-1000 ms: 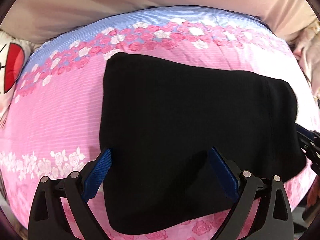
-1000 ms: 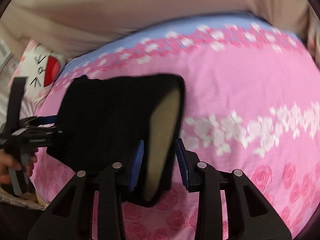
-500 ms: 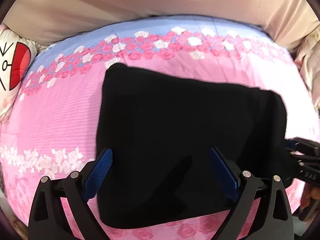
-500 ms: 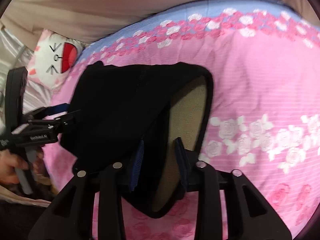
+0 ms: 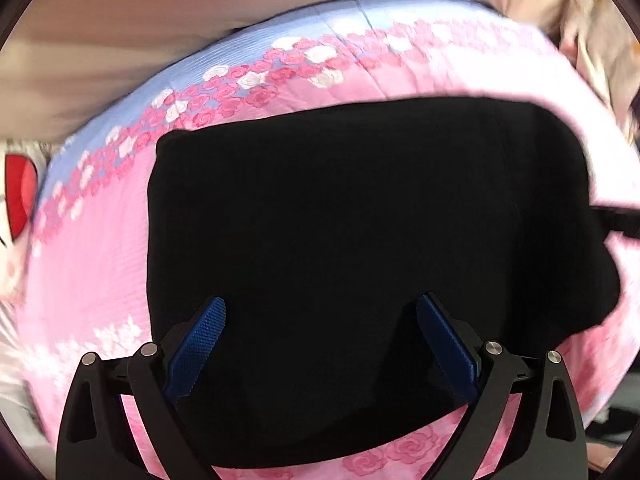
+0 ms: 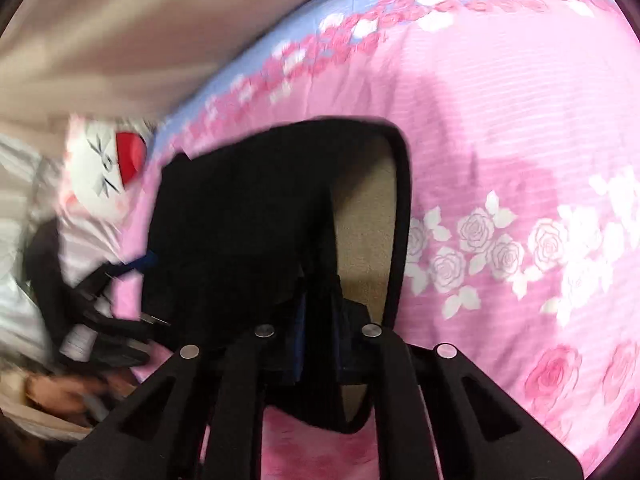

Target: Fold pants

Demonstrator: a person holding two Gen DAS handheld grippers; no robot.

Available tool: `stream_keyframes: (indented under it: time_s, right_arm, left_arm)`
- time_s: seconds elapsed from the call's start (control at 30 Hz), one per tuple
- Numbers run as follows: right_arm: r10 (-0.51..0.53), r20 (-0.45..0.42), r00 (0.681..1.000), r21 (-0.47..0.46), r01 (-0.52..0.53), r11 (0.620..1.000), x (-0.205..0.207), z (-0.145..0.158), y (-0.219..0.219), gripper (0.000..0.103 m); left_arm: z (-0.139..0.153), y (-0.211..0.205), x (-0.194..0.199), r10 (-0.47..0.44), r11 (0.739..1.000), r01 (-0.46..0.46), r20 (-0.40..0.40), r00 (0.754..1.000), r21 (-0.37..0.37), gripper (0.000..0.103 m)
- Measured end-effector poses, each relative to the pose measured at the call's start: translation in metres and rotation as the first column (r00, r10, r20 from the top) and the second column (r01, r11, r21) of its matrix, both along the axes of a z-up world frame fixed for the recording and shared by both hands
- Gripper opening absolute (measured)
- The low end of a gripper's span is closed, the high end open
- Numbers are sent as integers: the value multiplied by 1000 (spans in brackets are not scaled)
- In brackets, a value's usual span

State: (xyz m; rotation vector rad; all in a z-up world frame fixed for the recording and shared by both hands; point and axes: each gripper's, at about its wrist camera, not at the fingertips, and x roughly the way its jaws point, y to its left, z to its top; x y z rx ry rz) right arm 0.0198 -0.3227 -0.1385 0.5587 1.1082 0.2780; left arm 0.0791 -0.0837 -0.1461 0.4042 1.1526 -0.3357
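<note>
On pink rose bedspread point(image 5: 100, 240): black pants point(image 5: 340, 220), folded to a squat dark block, near edge hanging toward both cameras. Beige lining point(image 6: 364, 220) showing at the right-hand end, where a layer is lifted off the bed.

Right gripper point(image 6: 318, 344): jaws drawn close together, pinching a fold of pants at that lifted end. Grip looks firm, with cloth bunched between the blue pads and draped below them.

Left gripper point(image 5: 320, 344): jaws spread wide, holding nothing, poised above the near left part of the block. Blue pads point(image 5: 200, 340) clear of the cloth, or barely brushing it; cannot tell which. Seen again in the right view, low at the left point(image 6: 116, 312), blurred.

Step in hand, by the look of it: a late fold, right end raised for carrying over the rest, left side not yet gripped.

Next move likely calls for: closing the left jaws on the matching near edge, or pinning the block flat; then carrying the lifted end across and laying it square on the stack. Care needed to keep the layers aligned and stop the lower ones dragging on the soft bedspread.

Cartoon pillow point(image 6: 104, 168) off to the left, well apart from the pants.
</note>
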Motion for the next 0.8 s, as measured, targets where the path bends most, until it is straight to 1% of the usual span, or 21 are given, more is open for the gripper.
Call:
stream_keyframes:
  time_s: [0.03,0.07,0.13,0.17,0.2,0.23,0.3,0.37,0.43,0.47,0.5,0.53,0.57,0.6,0.63,0.67,0.7,0.73,0.77,0.8]
  right_arm:
    - [-24,25,999,-43,25,999,-5,9,-3,13]
    - [-73,56,996,-92,78,993,-12,19,-9,13]
    - [-139,76,987,-101,146,984,-24,28,-19,13]
    - [-155,89,984,-90,163,983,-30,35,-25,13]
    - [-143,100,985,-75,151,986,-34,42,-24,13]
    - [-106,128,986,-60,115,992,-38,53,-17,13]
    - [-34,170,985,-49,43,998,-39,64,1,13]
    - [74,179,981,-60,-64,996,-35,68,31,13]
    - [131,161,978,-91,-117,989,-30,56,52,15]
    - [166,110,980,-149,-149,978,-28,38,59,15]
    - [160,56,986,-246,-141,959,-27,20,58,15]
    - [131,24,991,-288,-119,950,-27,7,50,11]
    - [50,5,999,-238,-47,970,-34,-5,28,7]
    - [-34,-5,999,-198,33,980,-42,-6,9,4]
    - [-118,-15,993,-219,112,969,-49,-2,-6,8]
    - [-179,-5,984,-249,172,953,-59,7,-22,11]
    - [-189,13,982,-223,188,956,-65,14,-30,12]
    - [-190,23,982,-181,191,965,-70,18,-36,14]
    - [-181,14,983,-114,182,977,-74,20,-39,21]
    - [-168,1,986,-80,168,983,-75,18,-38,34]
  left_arm:
    - [0,-3,-1,-15,1000,15,2,1000,5,95]
    - [-1,-5,-1,-24,1000,24,5,1000,4,95]
    - [-2,-6,0,-21,1000,21,-4,1000,-5,95]
    - [-3,-6,1,-17,1000,17,-9,1000,-10,95]
    - [-3,-5,2,-16,1000,16,-13,1000,-17,95]
    - [-3,-6,2,-19,1000,18,-15,1000,-21,95]
    - [-3,-6,3,-24,999,24,-16,1000,-23,95]
    - [-5,-6,5,-28,999,28,-19,999,-22,95]
    - [-5,-7,6,-32,999,31,-20,999,-22,95]
    - [-6,-7,7,-35,999,35,-22,999,-21,96]
    - [-6,-6,8,-42,999,41,-26,999,-20,96]
    - [-6,-5,8,-46,999,45,-28,999,-22,96]
    - [-5,-3,8,-51,998,50,-33,998,-29,96]
    - [-3,1,8,-59,997,58,-36,998,-41,96]
    - [0,5,7,-62,997,60,-28,998,-44,95]
    - [4,12,6,-54,997,54,-8,999,-46,95]
    - [13,25,4,-35,997,37,30,999,-70,95]
    - [19,36,2,-13,996,18,50,999,-92,95]
    - [24,49,1,19,993,-12,61,998,-118,95]
    - [28,67,1,69,987,-60,55,996,-147,95]
